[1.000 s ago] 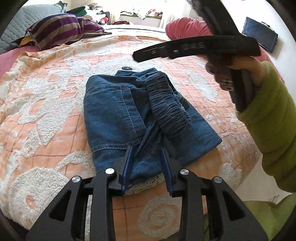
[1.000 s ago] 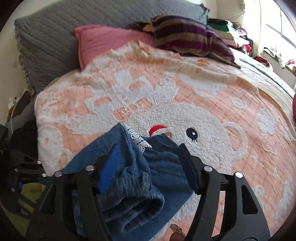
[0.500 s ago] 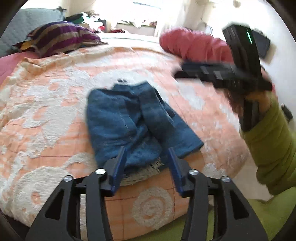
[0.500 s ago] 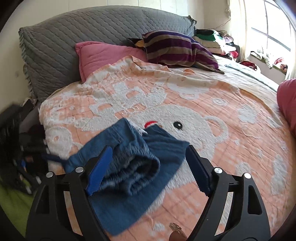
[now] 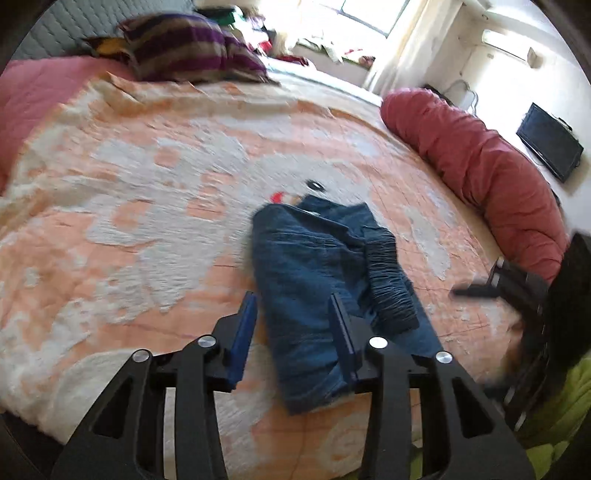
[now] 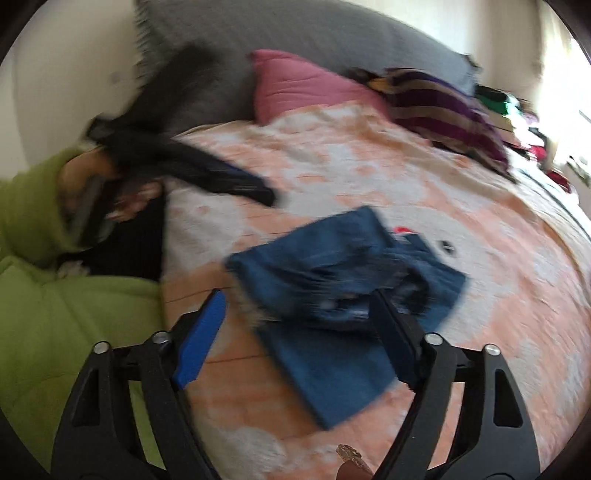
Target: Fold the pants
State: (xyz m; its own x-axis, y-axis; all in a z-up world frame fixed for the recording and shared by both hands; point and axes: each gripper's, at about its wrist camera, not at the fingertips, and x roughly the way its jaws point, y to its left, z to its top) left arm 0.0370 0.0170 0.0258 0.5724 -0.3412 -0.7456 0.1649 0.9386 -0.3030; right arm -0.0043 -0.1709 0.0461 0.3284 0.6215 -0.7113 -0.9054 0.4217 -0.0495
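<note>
Left tool [image 5: 291,328] and right tool [image 6: 295,343] closing, unclenched above folded pants [image 5: 317,280], peach-and-white bed cover [image 5: 122,206] (blurred), grey headboard [image 6: 332,33], sunlit window [image 5: 362,14]

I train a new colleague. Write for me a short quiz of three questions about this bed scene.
1. True or false: the left gripper grips the folded pants.
2. What lies on the bedspread? A) pants B) towel C) shirt
3. What colour is the sleeve of the person?

Key: 1 false, its fingers are apart and closing, pressing nothing; 2 A; 3 green.
</note>
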